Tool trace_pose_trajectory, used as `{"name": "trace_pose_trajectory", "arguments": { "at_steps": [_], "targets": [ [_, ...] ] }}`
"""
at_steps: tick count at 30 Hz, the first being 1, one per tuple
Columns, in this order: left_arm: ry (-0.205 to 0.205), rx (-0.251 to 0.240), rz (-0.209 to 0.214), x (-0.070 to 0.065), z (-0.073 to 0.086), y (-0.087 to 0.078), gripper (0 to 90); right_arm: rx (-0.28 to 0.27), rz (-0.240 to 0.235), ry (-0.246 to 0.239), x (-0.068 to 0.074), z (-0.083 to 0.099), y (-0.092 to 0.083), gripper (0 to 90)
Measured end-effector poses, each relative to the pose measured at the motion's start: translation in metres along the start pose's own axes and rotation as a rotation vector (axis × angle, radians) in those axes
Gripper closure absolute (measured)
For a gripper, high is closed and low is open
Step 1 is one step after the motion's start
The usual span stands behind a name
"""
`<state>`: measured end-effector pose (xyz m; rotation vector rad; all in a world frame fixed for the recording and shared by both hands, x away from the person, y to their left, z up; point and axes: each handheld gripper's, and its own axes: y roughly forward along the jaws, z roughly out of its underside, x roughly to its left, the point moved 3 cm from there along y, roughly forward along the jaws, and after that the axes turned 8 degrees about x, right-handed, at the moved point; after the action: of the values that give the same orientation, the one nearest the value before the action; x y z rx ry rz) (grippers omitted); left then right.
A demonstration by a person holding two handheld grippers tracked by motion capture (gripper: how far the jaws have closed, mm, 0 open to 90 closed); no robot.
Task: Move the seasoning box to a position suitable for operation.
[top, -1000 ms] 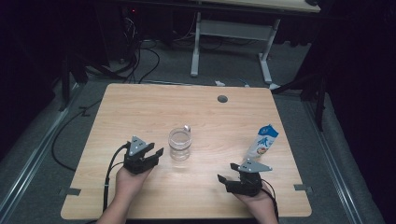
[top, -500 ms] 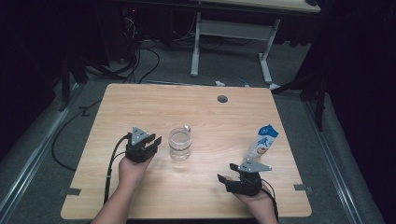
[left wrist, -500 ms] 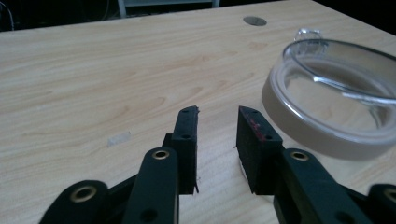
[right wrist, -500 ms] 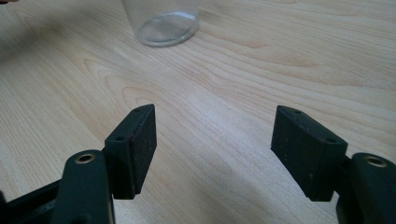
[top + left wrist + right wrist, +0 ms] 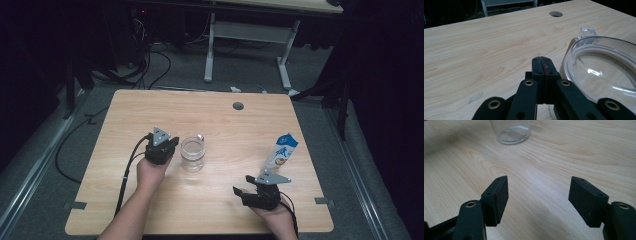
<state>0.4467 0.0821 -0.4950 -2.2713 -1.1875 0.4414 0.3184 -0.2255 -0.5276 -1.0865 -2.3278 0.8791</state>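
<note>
The clear glass jar [image 5: 192, 154] stands straight up near the middle of the tabletop [image 5: 210, 120], mouth up. The left gripper [image 5: 161, 148] sits just beside it at nine o'clock, jaws pressed together on nothing. The right gripper [image 5: 260, 192], at four o'clock, has jaws spread wide.

A: Where does everything sit relative to the glass jug [image 5: 192, 154]?

B: The jug stands on the table [image 5: 150, 110], near its middle. The left gripper [image 5: 161, 149] is just beside it on the left, above the tabletop.

A: And to the jug's right?

B: The carton [image 5: 281, 152] stands upright, well apart from the jug, toward the table's right edge. The right gripper [image 5: 250, 190] is nearer the front edge than the jug, just in front of the carton.

A: Behind the jug?

B: The cable hole [image 5: 238, 106], near the far edge.
</note>
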Motion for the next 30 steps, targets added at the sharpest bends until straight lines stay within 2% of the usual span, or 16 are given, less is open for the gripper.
{"name": "trace_pose_trajectory", "arguments": {
  "at_steps": [4, 7, 10, 12, 22, 30],
  "targets": [
    [0.016, -0.01, 0.012, -0.001, -0.002, 0.006, 90.0, 0.004, 0.001, 0.005, 0.0, 0.001, 0.0, 32.4],
    [-0.007, -0.017, 0.026, 0.004, -0.002, 0.011, 90.0, -0.004, 0.004, 0.004, -0.001, 0.001, -0.003, 32.6],
    [-0.018, -0.005, 0.046, 0.002, 0.0, 0.014, 90.0, -0.004, 0.005, 0.015, -0.003, 0.001, -0.003, 32.9],
    [-0.01, -0.011, 0.047, -0.001, 0.001, 0.013, 90.0, 0.001, 0.007, 0.017, -0.003, 0.002, -0.002, 32.9],
    [-0.003, -0.033, 0.058, -0.011, 0.009, -0.001, 90.0, 0.012, 0.002, 0.008, 0.0, 0.002, 0.001, 33.0],
    [0.007, -0.07, 0.095, -0.032, 0.026, -0.026, 90.0, 0.013, 0.003, 0.009, 0.0, 0.002, 0.001, 33.1]
  ]
}}
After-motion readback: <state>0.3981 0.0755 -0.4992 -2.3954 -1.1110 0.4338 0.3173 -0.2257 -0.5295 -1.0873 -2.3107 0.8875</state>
